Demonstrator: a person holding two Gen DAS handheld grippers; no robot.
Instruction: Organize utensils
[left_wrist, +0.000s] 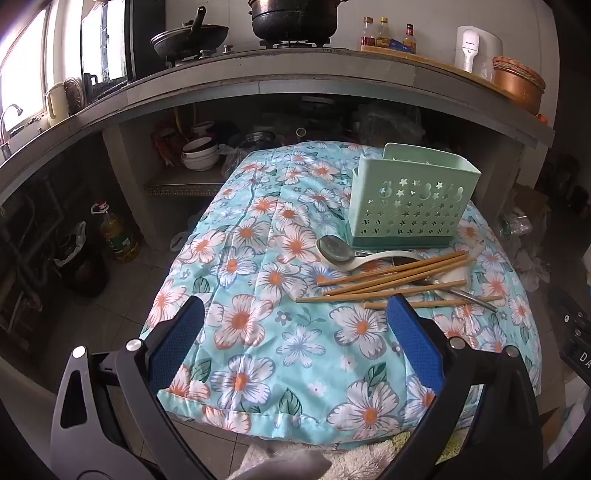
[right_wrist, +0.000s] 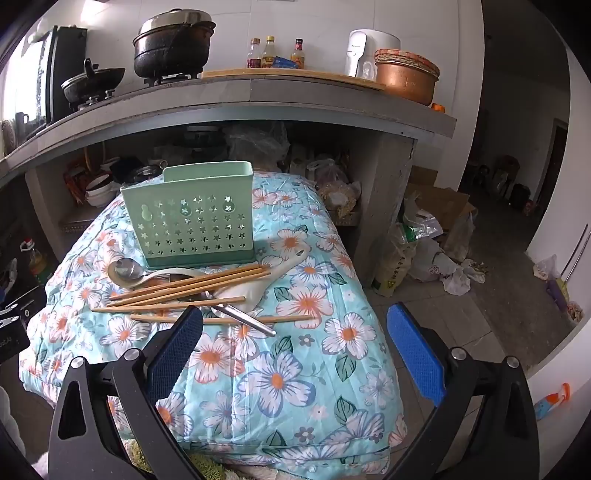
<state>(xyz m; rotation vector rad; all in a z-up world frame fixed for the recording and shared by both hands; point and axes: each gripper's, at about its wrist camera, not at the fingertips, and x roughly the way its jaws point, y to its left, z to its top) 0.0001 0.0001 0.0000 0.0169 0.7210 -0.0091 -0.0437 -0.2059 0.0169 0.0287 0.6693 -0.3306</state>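
Observation:
A mint green utensil holder (left_wrist: 408, 201) with star cut-outs stands upright on a floral cloth-covered table (left_wrist: 258, 295). In front of it lie several wooden chopsticks (left_wrist: 391, 280), a metal spoon (left_wrist: 334, 249) and a white ladle (left_wrist: 391, 256) in a loose pile. My left gripper (left_wrist: 295, 314) is open and empty, held above the cloth, left of the pile. In the right wrist view the holder (right_wrist: 192, 218), chopsticks (right_wrist: 184, 291), metal spoon (right_wrist: 125, 269) and white ladle (right_wrist: 266, 277) show too. My right gripper (right_wrist: 295, 321) is open and empty, just short of the pile.
A concrete kitchen counter (left_wrist: 295, 77) with pots, bottles and a copper bowl (right_wrist: 404, 79) runs behind the table. Bowls (left_wrist: 199, 153) sit on a shelf beneath it. An oil bottle (left_wrist: 116, 236) stands on the floor at left. Bags (right_wrist: 424, 243) clutter the floor at right.

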